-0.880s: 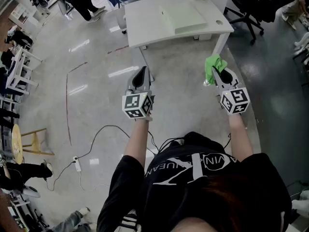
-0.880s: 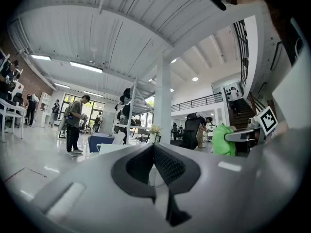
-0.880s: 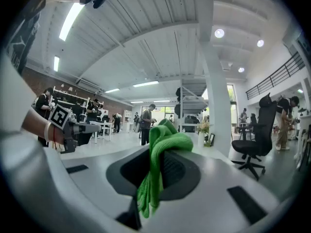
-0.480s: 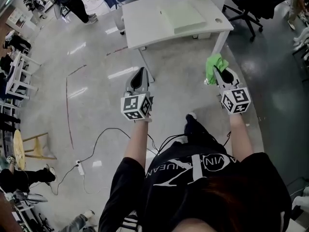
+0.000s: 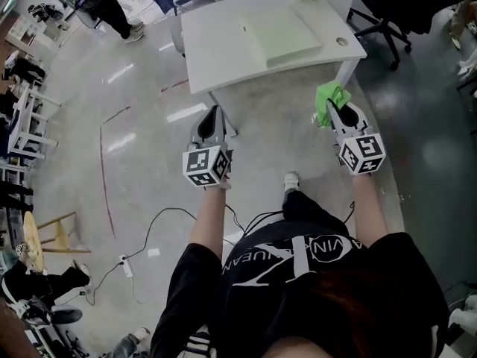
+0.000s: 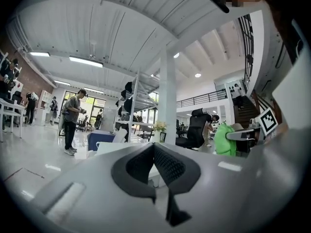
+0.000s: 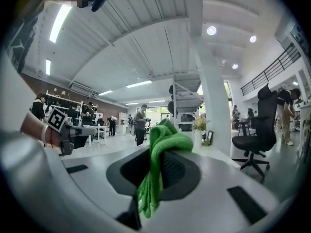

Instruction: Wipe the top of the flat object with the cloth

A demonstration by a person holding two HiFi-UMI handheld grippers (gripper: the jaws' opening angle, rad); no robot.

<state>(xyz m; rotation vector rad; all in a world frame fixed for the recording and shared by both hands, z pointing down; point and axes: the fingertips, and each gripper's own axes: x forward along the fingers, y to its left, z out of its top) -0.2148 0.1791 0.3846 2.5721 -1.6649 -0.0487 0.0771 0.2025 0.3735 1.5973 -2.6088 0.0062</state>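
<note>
A pale green flat board lies on the white table ahead of me in the head view. My right gripper is shut on a bright green cloth, held in the air short of the table's near right corner. In the right gripper view the cloth bulges up and hangs down between the closed jaws. My left gripper is shut and holds nothing, level with the right one and just short of the table's near edge. The left gripper view shows its jaws pressed together, with the cloth off to the right.
A black office chair stands right of the table. A cable and power strip lie on the floor at lower left. White stools and tables line the left edge. A person stands far left beyond the table.
The table and board have come closer and lower in the head view as I stepped forward. Both grippers keep the same pose and spacing, with the cloth still held.
</note>
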